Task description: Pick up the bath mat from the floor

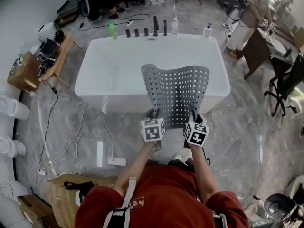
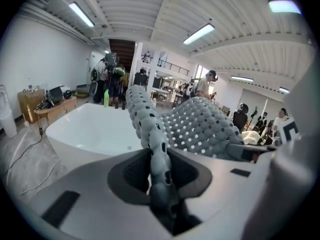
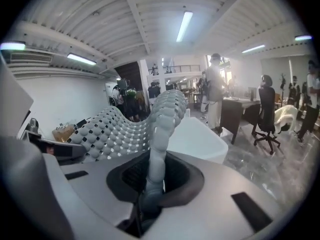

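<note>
- While both tools pinch the bath mat, treat the lift as largely done: your left gripper and right gripper each clamp a near corner, lower centre of frame.
- The mat is off the floor, spread at frame centre against the bathtub.
- Next move probably calls for firm, level grips.

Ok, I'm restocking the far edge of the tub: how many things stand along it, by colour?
Green bottle: 1
Black things: 5
Pale bottles: 2
Total: 8
</note>
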